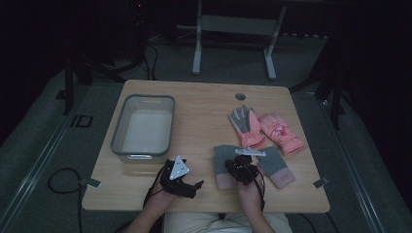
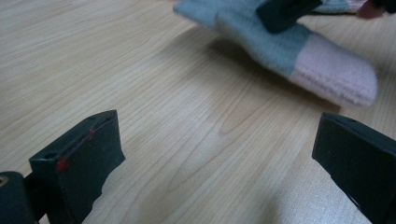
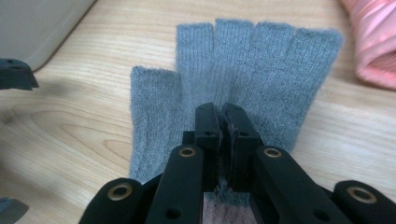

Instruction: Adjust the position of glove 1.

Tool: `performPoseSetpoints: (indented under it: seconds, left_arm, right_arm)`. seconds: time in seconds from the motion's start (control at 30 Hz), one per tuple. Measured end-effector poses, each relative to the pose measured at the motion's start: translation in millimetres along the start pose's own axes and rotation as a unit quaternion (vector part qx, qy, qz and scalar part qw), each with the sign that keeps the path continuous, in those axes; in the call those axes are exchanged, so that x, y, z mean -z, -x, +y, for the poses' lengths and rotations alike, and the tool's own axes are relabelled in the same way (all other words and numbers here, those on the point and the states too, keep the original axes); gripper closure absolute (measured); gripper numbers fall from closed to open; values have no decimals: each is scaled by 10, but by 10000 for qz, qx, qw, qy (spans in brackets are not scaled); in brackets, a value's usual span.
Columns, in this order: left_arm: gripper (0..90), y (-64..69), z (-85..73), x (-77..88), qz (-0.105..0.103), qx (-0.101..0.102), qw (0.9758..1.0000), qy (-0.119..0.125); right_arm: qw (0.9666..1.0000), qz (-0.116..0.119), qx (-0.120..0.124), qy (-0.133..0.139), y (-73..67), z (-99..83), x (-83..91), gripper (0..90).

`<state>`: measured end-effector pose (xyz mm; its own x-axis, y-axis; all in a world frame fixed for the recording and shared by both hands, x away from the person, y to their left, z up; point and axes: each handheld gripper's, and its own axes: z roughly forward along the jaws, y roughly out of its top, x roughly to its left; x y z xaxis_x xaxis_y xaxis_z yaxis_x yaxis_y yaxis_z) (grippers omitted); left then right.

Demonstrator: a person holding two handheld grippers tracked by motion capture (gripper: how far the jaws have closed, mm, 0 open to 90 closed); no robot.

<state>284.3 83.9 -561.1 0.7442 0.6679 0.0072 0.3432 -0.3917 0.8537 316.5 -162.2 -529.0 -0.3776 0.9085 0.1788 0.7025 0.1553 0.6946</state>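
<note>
The right gripper (image 3: pixel 218 122), jaws pinched shut on the grey knitted fingerless glove (image 3: pixel 243 65), grips only a thin fold that could slip free when lifted.

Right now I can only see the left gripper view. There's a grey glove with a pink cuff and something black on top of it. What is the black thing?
Observer: That is the right tool. It is shut on the middle of the grey fingerless glove.
Operator: Is there another glove like it?
Observer: Yes, a second grey glove lies flat just to the right of it.
Operator: Is there somewhere to put gloves?
Observer: A grey plastic bin stands on the left side of the table.
</note>
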Motion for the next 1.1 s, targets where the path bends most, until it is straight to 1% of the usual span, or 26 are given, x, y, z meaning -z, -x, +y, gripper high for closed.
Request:
performPoseSetpoints:
  seconds: [0.13, 0.2, 0.23, 0.3, 0.4, 0.6, 0.67, 0.77, 0.87, 0.93, 0.97, 1.0, 1.03, 1.07, 1.1]
  left_arm:
    - [12, 0, 0, 0, -2, -3, 10000, -2]
    - [12, 0, 0, 1, -3, -5, 10000, 3]
    - [12, -1, -1, 2, -7, -2, 10000, 6]
    - [12, -4, -1, 2, -12, -1, 10000, 15]
    - [12, -4, -2, 5, -10, -8, 10000, 21]
    - [12, -5, -2, 5, -24, -11, 10000, 21]
    - [12, -3, -3, 5, -30, -9, 10000, 21]
    - [12, -4, -2, 4, -31, -6, 10000, 20]
    - [12, -1, -2, 0, -39, -12, 10000, 17]
    - [12, -1, 0, 0, -38, -16, 10000, 0]
    - [12, 0, 0, 0, -36, -20, 10000, 1]
    - [12, 1, 0, 0, -34, -28, 10000, 3]
    - [12, 1, 0, -1, -37, -26, 10000, -2]
    - [12, 0, 0, -3, -34, -20, 10000, -5]
    - [12, 0, 1, -2, -29, -18, 10000, -5]
  right_arm:
    - [10000, -17, -33, -22, -27, -23, -69, 853]
    - [10000, -67, -61, -24, -36, -24, -105, 853]
    - [10000, -50, -76, -31, -39, -22, -126, 854]
    - [9999, -106, -79, -12, -49, -20, -172, 853]
    - [9997, -148, -210, 8, -37, -29, -223, 853]
    - [9988, -288, -368, 134, -17, -44, -283, 839]
    - [9987, -275, -410, 160, -19, -47, -286, 818]
    - [9986, -216, -427, 208, -11, -31, -248, 752]
    - [9987, -86, -441, 255, 55, 22, -169, 733]
    - [9989, -67, -330, 330, 114, 81, -83, 729]
    - [9991, 7, -253, 337, 147, 117, -44, 718]
    - [9992, 4, -124, 384, 181, 155, 0, 718]
    - [9989, 11, -46, 457, 218, 192, 49, 720]
    - [9987, 138, 32, 493, 253, 230, 90, 718]
    - [9986, 163, 205, 469, 277, 265, 125, 719]
